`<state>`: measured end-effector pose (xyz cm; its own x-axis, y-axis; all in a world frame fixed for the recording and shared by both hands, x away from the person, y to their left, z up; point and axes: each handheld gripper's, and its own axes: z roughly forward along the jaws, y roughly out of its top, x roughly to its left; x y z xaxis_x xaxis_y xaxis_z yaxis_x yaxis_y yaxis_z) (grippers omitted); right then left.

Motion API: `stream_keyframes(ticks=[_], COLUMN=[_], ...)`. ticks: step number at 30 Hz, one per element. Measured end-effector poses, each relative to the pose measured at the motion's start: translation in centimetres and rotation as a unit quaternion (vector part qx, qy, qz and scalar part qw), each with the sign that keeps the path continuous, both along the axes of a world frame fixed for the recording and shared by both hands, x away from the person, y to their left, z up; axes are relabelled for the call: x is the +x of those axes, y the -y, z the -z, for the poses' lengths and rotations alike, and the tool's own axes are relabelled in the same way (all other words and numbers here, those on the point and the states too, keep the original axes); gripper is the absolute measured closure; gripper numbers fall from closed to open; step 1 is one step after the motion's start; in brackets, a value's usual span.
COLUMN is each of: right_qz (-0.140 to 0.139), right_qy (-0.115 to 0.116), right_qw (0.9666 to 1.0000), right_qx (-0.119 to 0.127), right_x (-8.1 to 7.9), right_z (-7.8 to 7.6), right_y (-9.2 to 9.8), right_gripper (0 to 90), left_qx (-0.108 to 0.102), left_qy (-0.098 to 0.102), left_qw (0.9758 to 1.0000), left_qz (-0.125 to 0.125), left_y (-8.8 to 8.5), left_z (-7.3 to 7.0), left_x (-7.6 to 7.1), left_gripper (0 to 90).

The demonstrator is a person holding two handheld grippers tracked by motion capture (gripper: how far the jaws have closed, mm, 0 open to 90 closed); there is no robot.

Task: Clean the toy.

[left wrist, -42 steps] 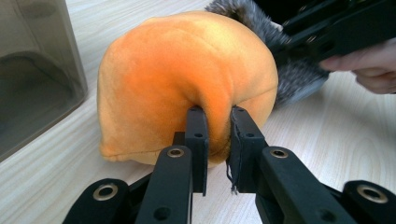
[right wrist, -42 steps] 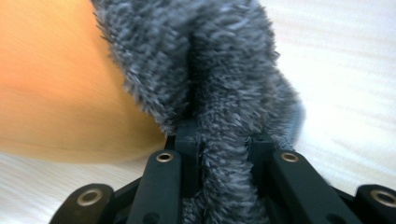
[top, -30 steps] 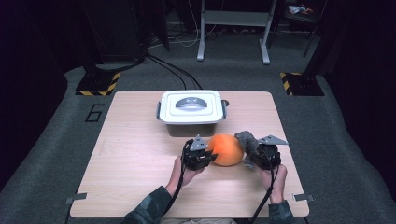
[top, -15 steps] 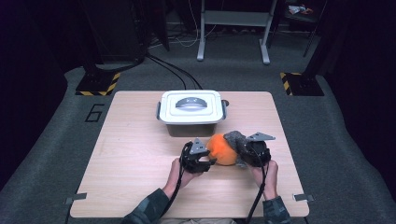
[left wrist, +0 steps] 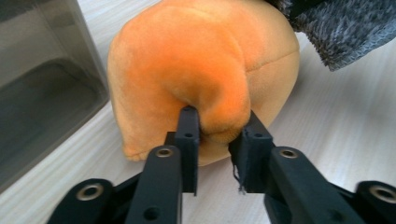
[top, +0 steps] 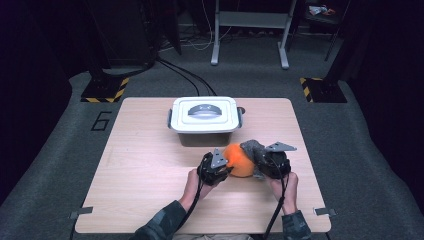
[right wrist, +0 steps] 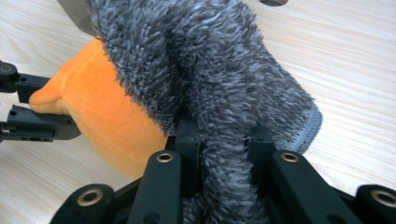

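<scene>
Your left tongs (left wrist: 217,140) have just closed again and now pinch a fold of the orange plush (top: 240,160); your right tongs (right wrist: 219,140) clamp the grey sock (right wrist: 210,70) over it. It lies on the tabletop (top: 145,165) just before the box (top: 204,120). You seem mid-pull: next, draw the tongs apart.

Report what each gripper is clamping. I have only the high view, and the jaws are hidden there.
Observer: The left gripper has just been closing its jaws, and they pinch a fold of the soft orange plush toy.
Operator: Now give me the right one.
Observer: The right gripper is shut on a fuzzy grey cloth, with a thick fold bunched between its jaws.
Operator: State whether the two fabrics touch.
Observer: In the right gripper view the grey cloth lies over the orange toy's side, touching it.
</scene>
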<state>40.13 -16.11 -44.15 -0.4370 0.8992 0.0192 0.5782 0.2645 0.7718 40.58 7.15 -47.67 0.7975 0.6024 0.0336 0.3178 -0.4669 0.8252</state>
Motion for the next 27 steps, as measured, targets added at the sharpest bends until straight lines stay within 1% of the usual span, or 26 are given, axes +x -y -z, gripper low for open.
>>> stream_keyframes(ticks=[2, 3, 4, 5, 6, 8, 9, 12, 13, 15, 16, 18, 21, 22, 23, 24, 27], right_qz=[-0.002, -0.004, -0.004, -0.007, -0.008, -0.015, -0.016, -0.015, -0.019, -0.014, -0.015, -0.018, -0.031, -0.036, -0.041, -0.039, -0.033], right_qy=[0.006, 0.010, 0.008, 0.009, 0.015, 0.019, 0.023, 0.031, 0.029, 0.025, 0.029, 0.036, 0.051, 0.052, 0.051, 0.047, 0.040], right_qw=[1.0000, 0.9999, 0.9999, 0.9999, 0.9999, 0.9997, 0.9996, 0.9990, 0.9987, 0.9991, 0.9990, 0.9988, 0.9977, 0.9975, 0.9971, 0.9971, 0.9971], right_qx=[0.000, 0.001, 0.004, 0.005, 0.003, -0.001, -0.003, -0.028, -0.037, -0.032, -0.032, -0.026, -0.031, -0.032, -0.040, -0.046, -0.056], right_x=[-0.3, -0.4, -0.6, -0.8, -1.0, -1.3, -1.4, -1.3, -1.2, -1.0, -1.0, -1.3, -1.8, -1.9, -1.8, -1.7, -1.0], right_z=[-0.4, -0.6, -0.8, -1.0, -1.2, -1.8, -2.0, -2.1, -2.0, -2.0, -2.2, -2.6, -3.4, -3.5, -3.5, -3.3, -2.3], right_y=[0.1, 0.1, 0.1, -0.1, -0.2, -0.6, -0.9, -1.7, -1.8, -1.9, -1.9, -2.0, -3.1, -3.5, -3.9, -4.2, -4.6], right_gripper=[72.7, 72.7, 72.7, 72.7, 72.7, 72.6, 72.6, 72.5, 72.5, 72.5, 72.5, 72.5, 72.4, 72.3, 72.3, 72.3, 72.5], left_qx=[-0.016, -0.020, -0.028, -0.037, -0.044, -0.055, -0.053, -0.055, -0.058, -0.059, -0.061, -0.061, -0.058, -0.057, -0.056, -0.055, -0.057], left_qy=[-0.014, -0.016, -0.016, -0.024, -0.031, -0.035, -0.036, -0.038, -0.039, -0.041, -0.043, -0.040, -0.035, -0.035, -0.035, -0.036, -0.043], left_qw=[0.9998, 0.9997, 0.9994, 0.9990, 0.9986, 0.9978, 0.9979, 0.9978, 0.9975, 0.9974, 0.9971, 0.9973, 0.9977, 0.9978, 0.9978, 0.9979, 0.9974], left_qz=[-0.002, -0.004, -0.008, -0.007, -0.007, -0.007, -0.005, -0.008, -0.010, -0.011, -0.011, -0.011, -0.003, 0.000, 0.001, 0.001, -0.005], left_y=[-0.2, -0.3, -0.3, -0.4, -0.5, -0.5, -0.4, -0.3, -0.4, -0.5, -0.5, -0.4, -0.1, 0.0, 0.0, 0.0, -0.1], left_z=[-0.3, -0.5, -0.7, -1.0, -1.3, -1.8, -2.0, -1.9, -1.8, -1.8, -1.8, -1.8, -1.9, -1.9, -1.9, -1.8, -1.6], left_x=[0.1, 0.1, 0.2, 0.2, 0.2, 0.1, 0.0, 0.2, 0.3, 0.4, 0.4, 0.4, 0.2, 0.1, 0.1, 0.1, 0.4], left_gripper=[77.4, 77.9, 78.2, 78.3, 78.3, 78.3, 78.3, 78.0, 77.9, 77.9, 77.8, 77.7, 77.7, 77.7, 77.8, 77.8, 77.7])
